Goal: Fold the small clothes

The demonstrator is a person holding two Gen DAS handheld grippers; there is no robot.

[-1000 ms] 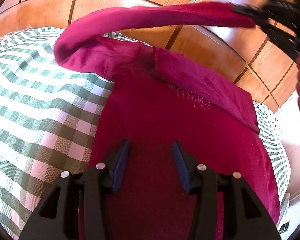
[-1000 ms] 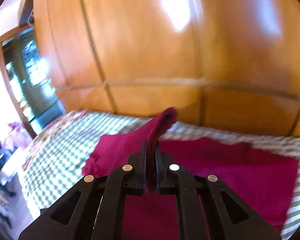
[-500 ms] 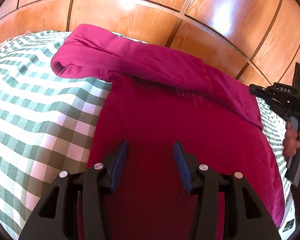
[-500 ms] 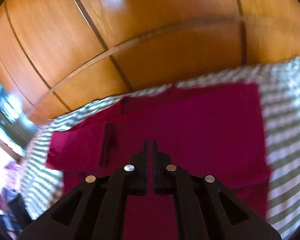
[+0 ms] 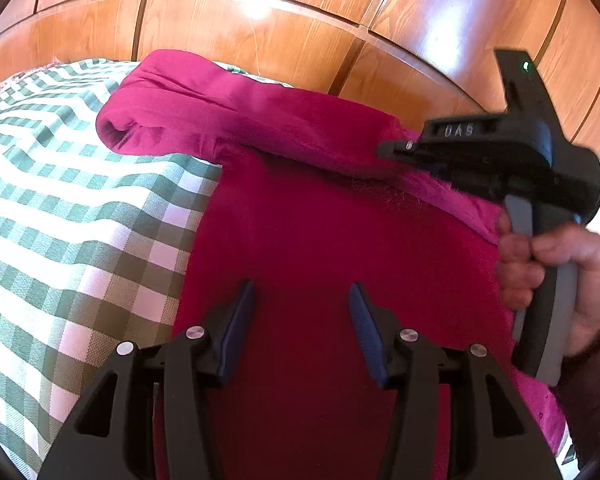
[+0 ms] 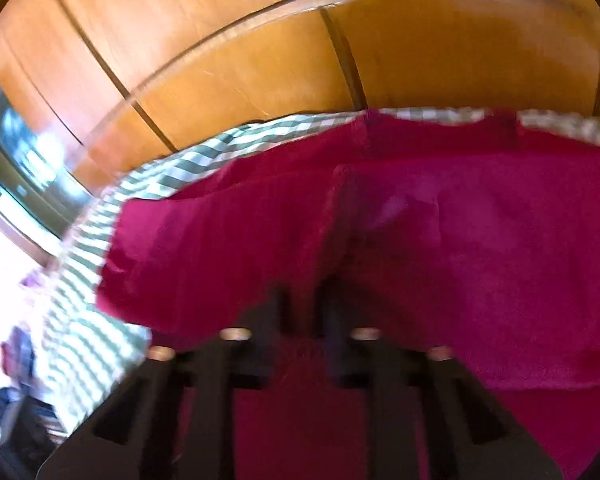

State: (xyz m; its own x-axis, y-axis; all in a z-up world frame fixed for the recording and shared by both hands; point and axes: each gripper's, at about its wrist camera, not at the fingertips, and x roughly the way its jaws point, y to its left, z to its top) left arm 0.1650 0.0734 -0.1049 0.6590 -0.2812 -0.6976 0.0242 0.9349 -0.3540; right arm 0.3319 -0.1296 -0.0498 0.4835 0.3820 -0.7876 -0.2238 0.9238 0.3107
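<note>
A dark pink garment (image 5: 320, 232) lies flat on the green-and-white checked bed cover (image 5: 60, 200). One sleeve (image 5: 220, 120) is folded across its top edge. My left gripper (image 5: 300, 286) hovers open low over the garment's middle, with nothing between its blue pads. My right gripper (image 5: 388, 148), held in a person's hand (image 5: 560, 272), points at the end of the folded sleeve on the right. In the blurred right wrist view its jaws (image 6: 304, 300) are closing with a narrow gap left, just above the garment (image 6: 460, 240). No cloth shows pinched between them.
Glossy wooden panels (image 5: 260, 28) rise directly behind the bed. The checked cover (image 6: 100, 248) shows bare to the left of the garment. In the right wrist view, a dark doorway (image 6: 20, 168) and cluttered items (image 6: 16, 352) lie beyond the bed's left edge.
The sleeve that my right gripper held up in the air now lies folded across the garment's top. The right gripper let it go and dropped toward the cloth. My left gripper stayed put.
</note>
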